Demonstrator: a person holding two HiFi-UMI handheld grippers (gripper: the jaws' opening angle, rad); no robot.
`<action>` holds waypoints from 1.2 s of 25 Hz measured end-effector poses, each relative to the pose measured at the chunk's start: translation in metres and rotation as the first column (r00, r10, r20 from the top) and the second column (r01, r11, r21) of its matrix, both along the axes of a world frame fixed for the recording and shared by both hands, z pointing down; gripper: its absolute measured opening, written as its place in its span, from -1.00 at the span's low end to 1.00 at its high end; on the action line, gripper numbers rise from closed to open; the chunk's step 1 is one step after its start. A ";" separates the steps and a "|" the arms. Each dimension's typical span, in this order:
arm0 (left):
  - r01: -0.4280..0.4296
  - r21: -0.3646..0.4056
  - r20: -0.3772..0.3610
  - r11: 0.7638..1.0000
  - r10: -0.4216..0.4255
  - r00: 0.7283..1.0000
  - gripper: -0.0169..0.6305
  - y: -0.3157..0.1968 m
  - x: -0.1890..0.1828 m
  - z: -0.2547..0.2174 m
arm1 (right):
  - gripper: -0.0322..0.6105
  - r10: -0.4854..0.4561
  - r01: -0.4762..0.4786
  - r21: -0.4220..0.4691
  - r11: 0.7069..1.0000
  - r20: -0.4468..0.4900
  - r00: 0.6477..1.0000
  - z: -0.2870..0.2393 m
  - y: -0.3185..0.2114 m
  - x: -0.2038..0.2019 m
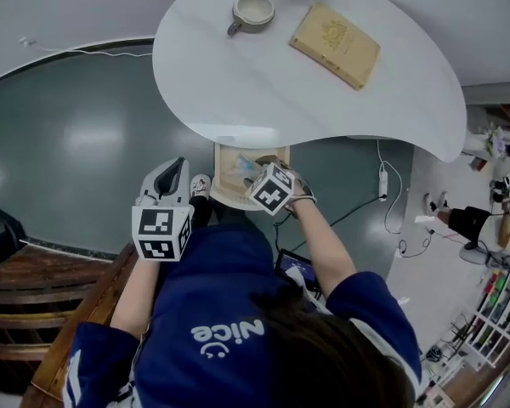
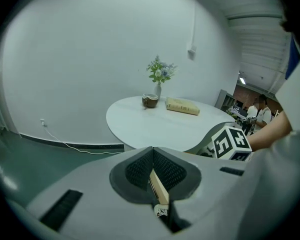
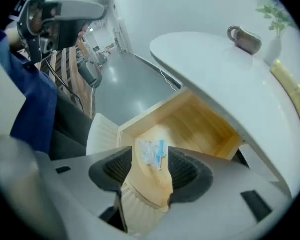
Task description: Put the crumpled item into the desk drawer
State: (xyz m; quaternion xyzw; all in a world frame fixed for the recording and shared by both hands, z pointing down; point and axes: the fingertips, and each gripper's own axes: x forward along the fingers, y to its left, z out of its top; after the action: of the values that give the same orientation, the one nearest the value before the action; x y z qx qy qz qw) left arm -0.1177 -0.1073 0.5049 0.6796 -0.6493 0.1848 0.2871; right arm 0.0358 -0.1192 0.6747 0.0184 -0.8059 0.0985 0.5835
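Under the white table (image 1: 263,92) a wooden drawer (image 1: 229,195) stands pulled out. A crumpled white-and-blue item (image 3: 152,154) lies on the drawer's floor (image 3: 190,124); from the head it shows as a pale bluish scrap (image 1: 243,167). My right gripper (image 3: 151,150) hovers over the drawer with its jaws wide; the item shows in the gap between them, with space on both sides. From the head, only its marker cube (image 1: 272,189) shows plainly. My left gripper (image 1: 172,170) hangs left of the drawer, pads closed together (image 2: 152,151) with nothing held.
On the table stand a mug (image 1: 252,11), a tan book (image 1: 336,45) and a vase of flowers (image 2: 159,79). A power strip and cables (image 1: 382,181) lie on the floor to the right. Dark wooden steps (image 1: 17,279) are at the left.
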 end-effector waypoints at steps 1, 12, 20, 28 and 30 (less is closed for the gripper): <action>-0.009 0.007 -0.002 1.000 0.009 1.000 -0.94 -0.002 0.001 -0.001 | -0.17 0.027 -0.027 0.005 1.000 0.015 1.000 -0.007 -0.001 0.000; -0.128 0.059 -0.042 0.990 0.131 0.991 -0.94 -0.025 0.018 -0.014 | -0.18 0.255 -0.267 0.044 0.963 0.172 0.951 -0.078 -0.019 -0.002; -0.216 0.116 -0.048 0.969 0.223 0.974 -0.93 -0.042 0.027 -0.033 | -0.18 0.445 -0.482 0.028 0.876 0.337 0.830 -0.136 -0.031 -0.004; -0.280 0.177 -0.041 0.943 0.292 0.956 -0.94 -0.055 0.039 -0.058 | -0.18 0.567 -0.658 0.020 0.753 0.489 0.663 -0.189 -0.041 0.004; -0.295 0.195 -0.041 0.935 0.308 0.950 -0.94 -0.056 0.043 -0.064 | -0.18 0.577 -0.688 0.025 0.726 0.524 0.627 -0.203 -0.044 0.008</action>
State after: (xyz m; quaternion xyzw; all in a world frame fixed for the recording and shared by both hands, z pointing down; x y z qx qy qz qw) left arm -0.0749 -0.1633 0.4404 0.8010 -0.5412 0.1410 0.2135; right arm 0.0442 -0.1628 0.4714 0.3418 -0.8708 0.2086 0.2853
